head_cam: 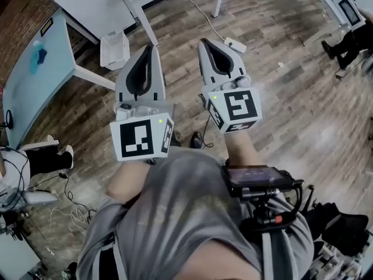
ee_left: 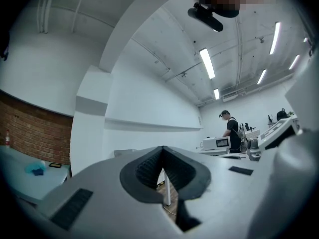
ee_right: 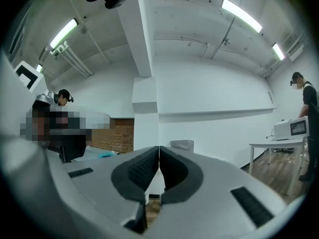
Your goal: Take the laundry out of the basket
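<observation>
The grey left gripper point(head_cam: 152, 47) and grey right gripper point(head_cam: 203, 41) hover above the wooden plank floor point(head_cam: 280, 98), each with 2 jaws pressed together. The white slatted plastic basket point(head_cam: 113, 50) stands on it, near the left gripper's tip.

Left gripper point(head_cam: 153, 48) grey, fingers point(ee_left: 145, 166) black-padded; floor point(head_cam: 291, 115) brown wood-plank; brick wall point(head_cam: 23, 16) red-brown; shirt point(head_cam: 175, 214) grey.

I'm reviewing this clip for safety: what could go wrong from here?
The thin white cable trailing across the wooden plank floor ahead might catch a foot. The left gripper and the right gripper are both shut and empty, so neither could grab anything without opening first.
</observation>
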